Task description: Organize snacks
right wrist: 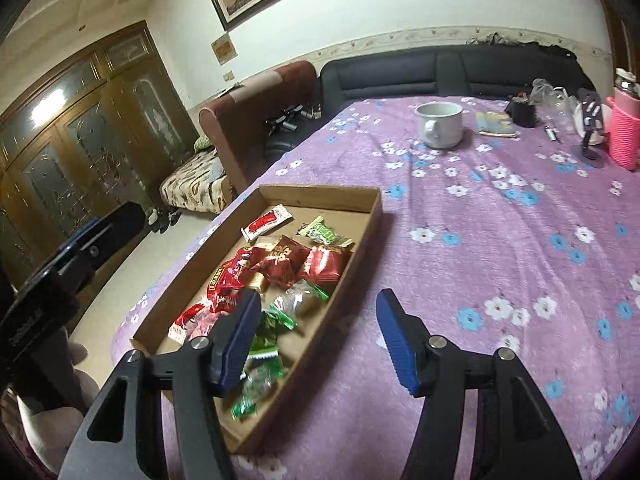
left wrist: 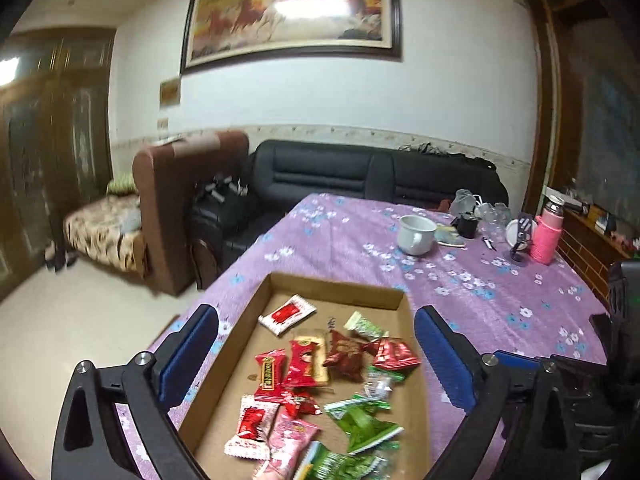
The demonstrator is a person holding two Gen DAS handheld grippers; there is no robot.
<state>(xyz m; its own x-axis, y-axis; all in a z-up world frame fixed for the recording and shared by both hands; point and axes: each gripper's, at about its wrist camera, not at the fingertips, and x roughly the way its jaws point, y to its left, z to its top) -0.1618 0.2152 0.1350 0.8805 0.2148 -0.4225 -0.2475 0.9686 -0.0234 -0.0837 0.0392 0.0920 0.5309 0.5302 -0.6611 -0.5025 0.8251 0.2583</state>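
A shallow cardboard tray [left wrist: 336, 286] sits on the purple flowered tablecloth, also in the right wrist view [right wrist: 368, 224]. It holds several wrapped snacks: red packets [left wrist: 302, 362] [right wrist: 280, 262], green packets [left wrist: 362, 422] [right wrist: 324, 232] and pink ones [left wrist: 290, 436]. My left gripper [left wrist: 316, 354] is open and empty, its blue pads [left wrist: 192, 350] wide apart above the tray. My right gripper [right wrist: 320, 334] is open and empty, over the tray's right wall near its front end. The left gripper also shows at the left edge of the right wrist view [right wrist: 96, 236].
A white mug [left wrist: 414, 234] [right wrist: 438, 124] stands further back on the table [right wrist: 500, 260]. A pink-sleeved flask [left wrist: 546, 236] [right wrist: 624, 132], a small stand, a black cup and clutter sit at the far right. The table's left edge drops to the floor; sofas lie behind.
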